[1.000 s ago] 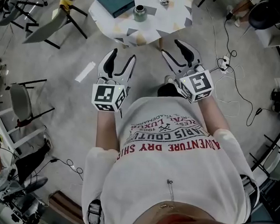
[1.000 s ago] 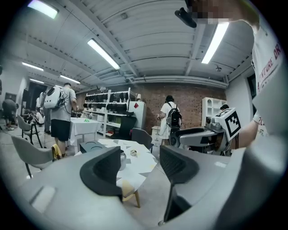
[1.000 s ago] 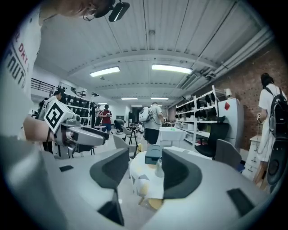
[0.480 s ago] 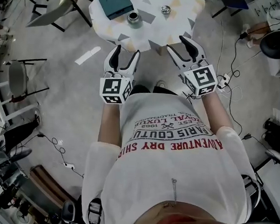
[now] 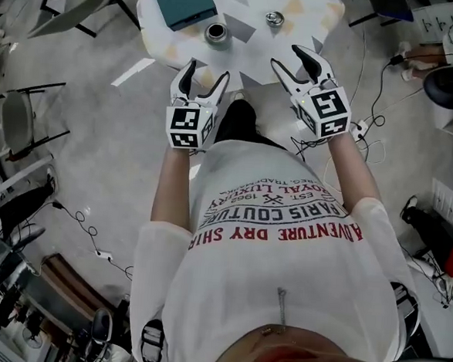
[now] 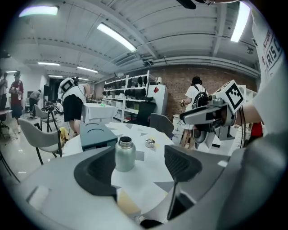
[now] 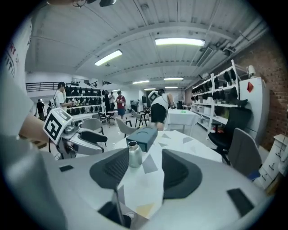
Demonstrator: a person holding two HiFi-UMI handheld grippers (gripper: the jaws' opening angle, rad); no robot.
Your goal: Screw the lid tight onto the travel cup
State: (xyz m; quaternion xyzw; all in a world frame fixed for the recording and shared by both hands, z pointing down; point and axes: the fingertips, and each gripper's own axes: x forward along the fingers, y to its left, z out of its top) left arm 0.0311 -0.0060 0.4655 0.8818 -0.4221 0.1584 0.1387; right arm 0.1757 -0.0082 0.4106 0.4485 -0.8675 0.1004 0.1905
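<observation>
The open steel travel cup (image 5: 216, 33) (image 6: 125, 155) (image 7: 133, 155) stands upright on the white patterned round table (image 5: 251, 50). Its small metal lid (image 5: 274, 18) (image 6: 150, 143) lies apart from it, farther back to the right. My left gripper (image 5: 205, 76) (image 6: 137, 168) hovers at the table's near edge, short of the cup. Its jaws have just been opening and hold nothing. My right gripper (image 5: 293, 59) (image 7: 143, 168) is open and empty over the near right edge, short of the lid.
A teal box (image 5: 181, 3) (image 6: 96, 134) (image 7: 143, 136) lies on the table behind the cup. Grey chairs (image 5: 28, 135) stand to the left. Cables and a power strip (image 5: 362, 128) lie on the floor to the right. People and shelves (image 7: 216, 101) stand in the background.
Both grippers have travelled forward to the table's near edge, and the table now lies closer. The left jaws stand wider than before.
</observation>
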